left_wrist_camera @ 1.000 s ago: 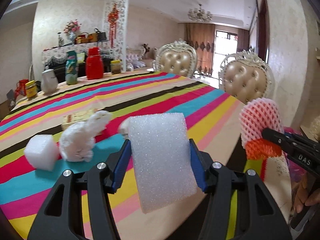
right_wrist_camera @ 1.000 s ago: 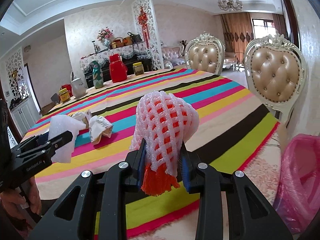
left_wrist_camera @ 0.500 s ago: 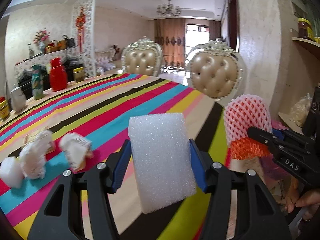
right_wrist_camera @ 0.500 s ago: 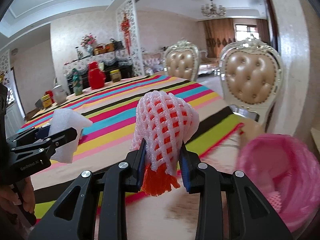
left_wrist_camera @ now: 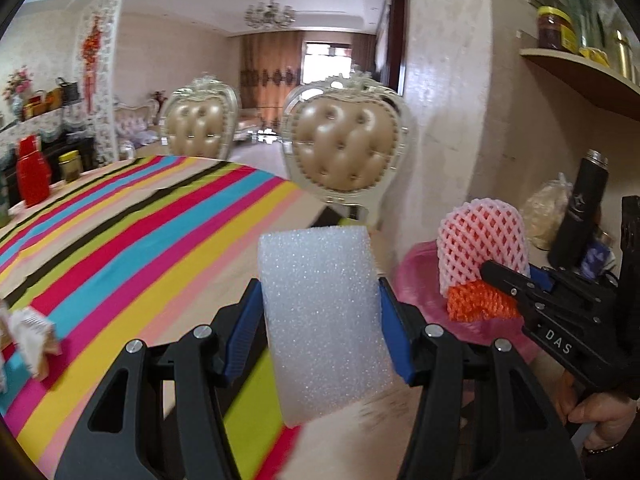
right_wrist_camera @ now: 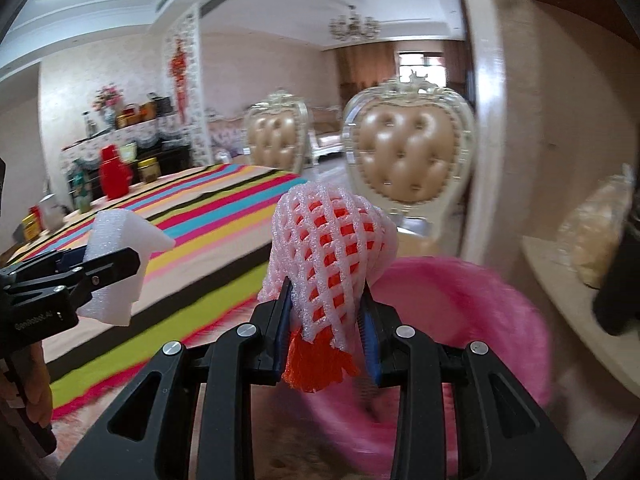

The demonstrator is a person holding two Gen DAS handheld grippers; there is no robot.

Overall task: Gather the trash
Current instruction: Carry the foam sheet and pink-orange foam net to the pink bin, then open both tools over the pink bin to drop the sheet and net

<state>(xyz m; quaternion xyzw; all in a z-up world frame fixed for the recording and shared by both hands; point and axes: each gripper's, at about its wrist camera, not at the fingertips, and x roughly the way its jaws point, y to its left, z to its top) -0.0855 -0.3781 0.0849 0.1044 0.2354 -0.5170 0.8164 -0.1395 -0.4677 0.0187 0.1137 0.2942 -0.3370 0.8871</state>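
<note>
My left gripper (left_wrist_camera: 320,328) is shut on a white foam block (left_wrist_camera: 324,320), held above the table's right edge. My right gripper (right_wrist_camera: 328,324) is shut on a pink foam net (right_wrist_camera: 328,252) with orange netting inside, held over the near rim of a pink-lined trash bin (right_wrist_camera: 472,320). The bin also shows in the left wrist view (left_wrist_camera: 416,276), behind the foam block and to its right. The right gripper with the net shows there too (left_wrist_camera: 480,248). The left gripper with its foam block shows at the left of the right wrist view (right_wrist_camera: 116,264).
A striped tablecloth (left_wrist_camera: 120,232) covers the table; crumpled paper trash (left_wrist_camera: 36,340) lies at its left. Two padded chairs (left_wrist_camera: 348,156) stand beyond. A shelf (right_wrist_camera: 584,292) with a black bottle (left_wrist_camera: 576,208) and a bag stands right of the bin.
Both grippers have swung right, away from the table, carrying their loads. The pink bin has come into view below the right gripper. The trash on the table has slid left.
</note>
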